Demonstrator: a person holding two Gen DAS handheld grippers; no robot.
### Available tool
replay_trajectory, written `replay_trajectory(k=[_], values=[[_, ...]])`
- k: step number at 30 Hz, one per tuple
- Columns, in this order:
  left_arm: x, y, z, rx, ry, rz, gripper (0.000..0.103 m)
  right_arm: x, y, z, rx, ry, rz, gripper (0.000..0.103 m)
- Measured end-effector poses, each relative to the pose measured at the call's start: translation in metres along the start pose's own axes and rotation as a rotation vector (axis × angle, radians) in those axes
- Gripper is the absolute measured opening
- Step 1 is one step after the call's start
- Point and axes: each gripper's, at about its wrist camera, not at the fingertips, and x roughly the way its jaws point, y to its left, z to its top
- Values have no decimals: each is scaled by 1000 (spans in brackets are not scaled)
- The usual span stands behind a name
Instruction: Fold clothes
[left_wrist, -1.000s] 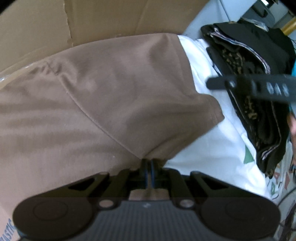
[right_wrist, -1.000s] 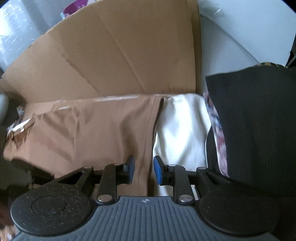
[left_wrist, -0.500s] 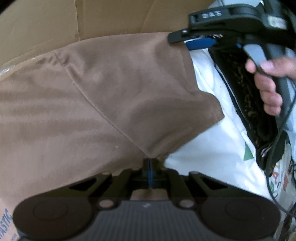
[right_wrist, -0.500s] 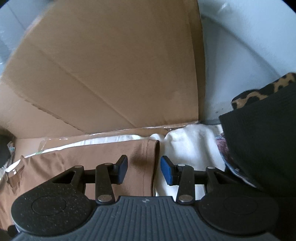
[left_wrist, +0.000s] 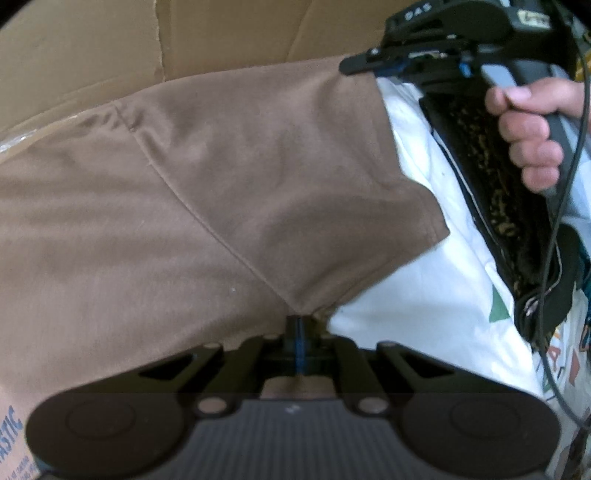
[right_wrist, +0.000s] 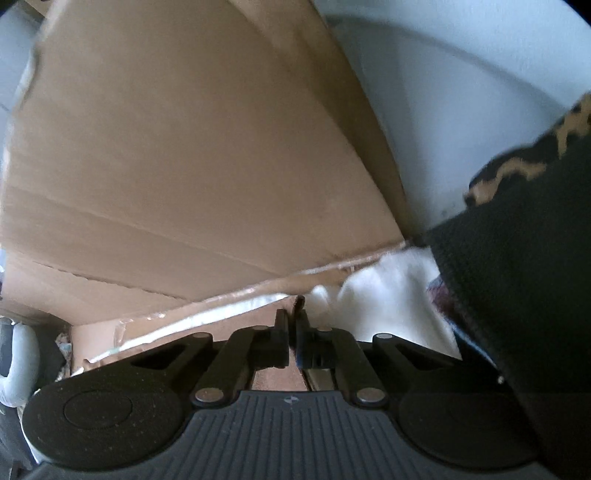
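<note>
We see the brown shirt (left_wrist: 229, 192) spread flat over a white cloth (left_wrist: 424, 306), with cardboard (left_wrist: 221, 33) standing behind it. Our left gripper (left_wrist: 298, 325) has its jaws pressed together on the shirt's near edge, at the point where a sleeve seam runs down to them. Our right gripper (left_wrist: 364, 66), held by a hand (left_wrist: 532, 133), sits at the shirt's far right corner; in the right wrist view its jaws (right_wrist: 295, 325) are nearly closed, with a small bit of brown fabric (right_wrist: 299, 303) pinched between the tips. Beside the shirt, to the right, lies a pile of dark clothes (left_wrist: 517, 221), one with a leopard pattern, resting on the white cloth. A black cable (left_wrist: 554, 229) hangs from the right gripper across that pile.
</note>
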Motion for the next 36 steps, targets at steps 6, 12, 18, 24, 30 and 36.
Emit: replay_trajectory(k=[6,12,18,24,30,36], values=[[1,2,5,0,12,-6,2,-4,14,3,-107,-43,-50,1],[0,1,6,16,-1,-9,2,18,16,-1,-163,-41,-117,2],[-18,7,10,129,-55,-79,4,19,27,-11,-248,-32,-199,42],[-24,38,39,68,-127,-12,4,-8,38,-25,-323,-76,-180,46],[-30,70,67,7,-200,56,4,-47,36,-60,-383,-72,-99,46],[-23,74,89,13,-231,113,2,-67,37,-116,-510,0,-56,37]])
